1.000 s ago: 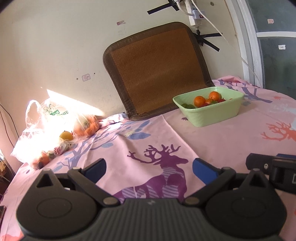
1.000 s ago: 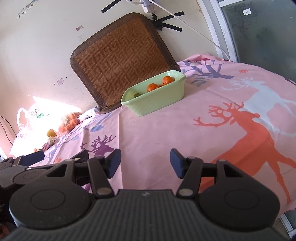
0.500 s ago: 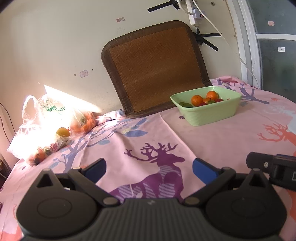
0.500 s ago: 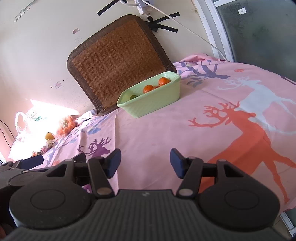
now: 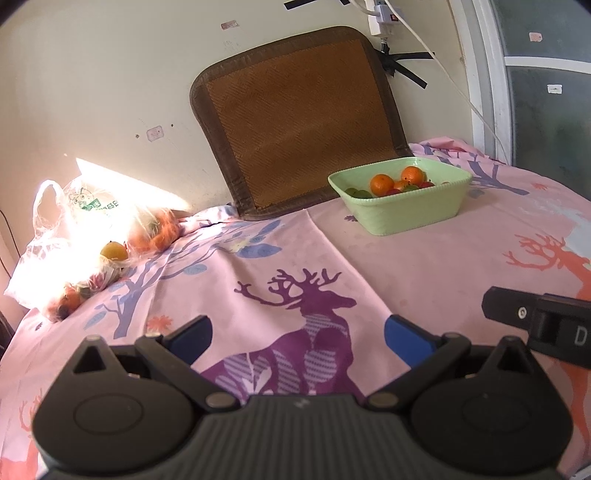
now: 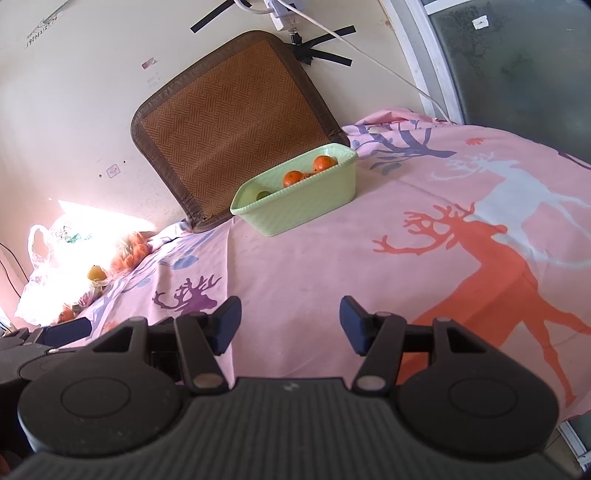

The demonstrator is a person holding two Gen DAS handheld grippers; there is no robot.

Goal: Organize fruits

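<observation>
A light green basin [image 5: 402, 210] [image 6: 295, 210] stands on the pink deer-print cloth at the back, holding oranges [image 5: 382, 184] [image 6: 292, 178], green and red fruit. A clear plastic bag [image 5: 74, 236] [image 6: 62, 251] with oranges and a yellow fruit [image 5: 114, 251] lies at the far left in glaring sunlight. My left gripper [image 5: 297, 339] is open and empty, low over the purple deer. My right gripper [image 6: 290, 323] is open and empty, to the right of the left one, which shows at the left edge of the right wrist view.
A brown woven mat [image 5: 295, 122] [image 6: 229, 122] leans on the wall behind the basin. A power strip with a white cable [image 5: 384, 18] hangs above it. A window frame [image 5: 491, 92] is at the right. The table edge [image 6: 569, 424] drops off at lower right.
Both grippers have drawn back and lifted a little, so the basin and bag sit slightly farther off. Both stay open and empty.
</observation>
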